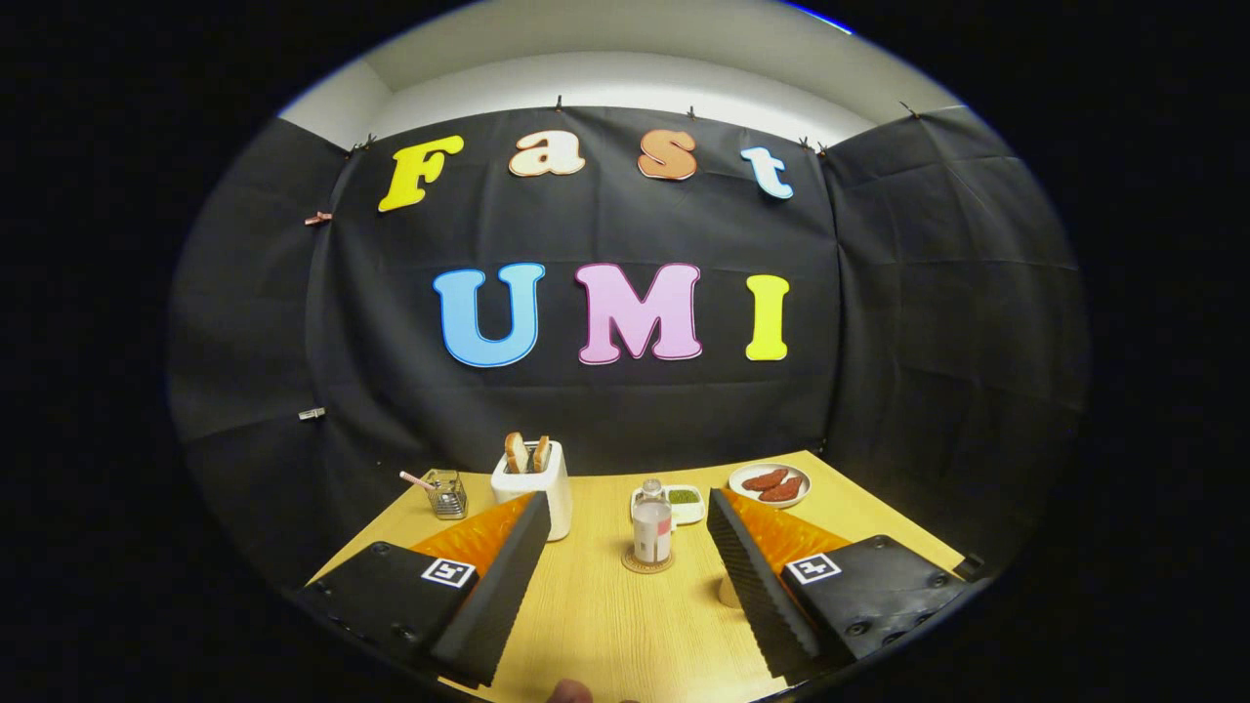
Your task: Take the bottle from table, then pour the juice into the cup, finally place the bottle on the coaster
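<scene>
Hand-held gripper [625,547], fingers spread wide and holding nothing, above the wooden surface [605,625]. Just ahead, centred between the fingertips, the bottle [651,525] stands upright on the round coaster [646,562], so the final placement appears done and the opened fingers suit a release. A pale object partly hidden behind the right finger [747,586] may be the cup; this cannot be confirmed. Beyond: a small dish of green garnish [686,499], a white toaster [535,488] holding bread, a wire basket [447,494], and a plate of sausages [770,484] near the far edge.
</scene>
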A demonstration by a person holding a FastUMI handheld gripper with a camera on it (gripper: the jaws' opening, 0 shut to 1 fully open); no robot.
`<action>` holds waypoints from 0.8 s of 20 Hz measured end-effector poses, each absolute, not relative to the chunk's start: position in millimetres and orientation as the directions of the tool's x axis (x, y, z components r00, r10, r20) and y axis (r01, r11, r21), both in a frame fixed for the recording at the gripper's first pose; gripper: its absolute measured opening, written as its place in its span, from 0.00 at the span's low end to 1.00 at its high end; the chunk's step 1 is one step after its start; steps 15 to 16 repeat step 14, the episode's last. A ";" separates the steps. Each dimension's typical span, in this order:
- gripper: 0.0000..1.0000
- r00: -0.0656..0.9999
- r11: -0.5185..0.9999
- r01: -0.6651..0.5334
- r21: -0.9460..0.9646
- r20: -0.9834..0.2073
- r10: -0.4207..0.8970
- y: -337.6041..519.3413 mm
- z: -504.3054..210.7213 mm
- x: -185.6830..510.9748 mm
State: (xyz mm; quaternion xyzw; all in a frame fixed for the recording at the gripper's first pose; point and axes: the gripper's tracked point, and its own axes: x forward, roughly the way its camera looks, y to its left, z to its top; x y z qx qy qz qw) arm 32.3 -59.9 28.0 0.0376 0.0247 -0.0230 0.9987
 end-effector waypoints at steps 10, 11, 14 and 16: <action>0.97 0.998 0.999 0.028 0.021 -0.049 -0.027 -44.4 37.8 48.6; 0.97 0.998 0.999 0.029 0.025 -0.053 -0.028 -44.8 36.7 48.6; 0.97 0.998 1.000 0.006 0.028 -0.060 -0.004 -39.0 33.7 48.7; 0.97 0.998 1.000 0.006 0.028 -0.060 -0.004 -39.0 33.7 48.7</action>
